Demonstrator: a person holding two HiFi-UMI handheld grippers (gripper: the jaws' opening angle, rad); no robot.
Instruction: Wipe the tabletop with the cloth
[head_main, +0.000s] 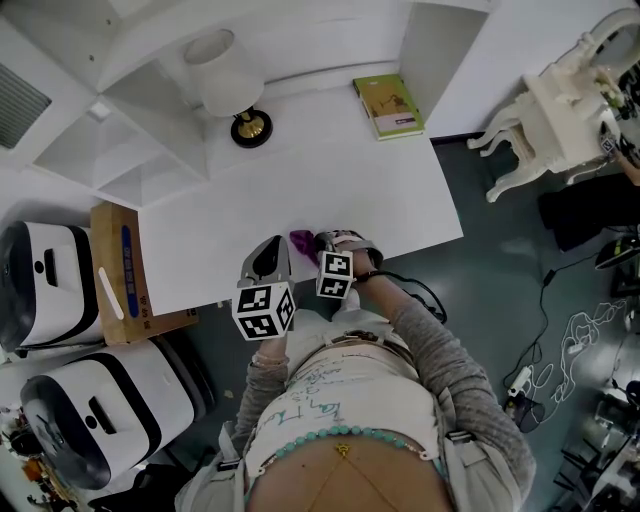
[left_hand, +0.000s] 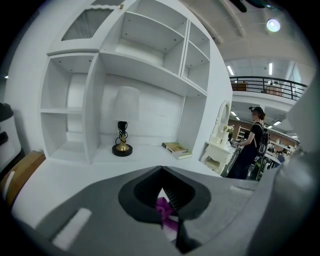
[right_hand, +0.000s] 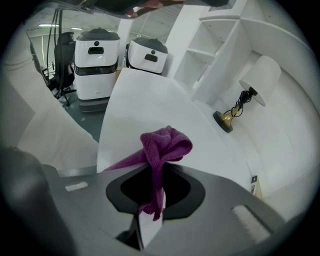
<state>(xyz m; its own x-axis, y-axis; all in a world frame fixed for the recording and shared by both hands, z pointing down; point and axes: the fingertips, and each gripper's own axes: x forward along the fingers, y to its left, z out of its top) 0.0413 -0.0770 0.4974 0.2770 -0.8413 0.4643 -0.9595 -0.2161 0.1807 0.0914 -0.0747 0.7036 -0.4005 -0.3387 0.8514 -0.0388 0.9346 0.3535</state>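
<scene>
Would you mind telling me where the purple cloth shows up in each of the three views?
Head view: cloth at the tabletop's near edge, centre.
Left gripper view: cloth low centre, through the jaw gap.
Right gripper view: cloth centre, bunched above the jaws.
Shared landmark: the lamp.

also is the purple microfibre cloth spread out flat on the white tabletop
No, the purple cloth is bunched into a wad, pinched between the shut jaws of the right gripper.
</scene>
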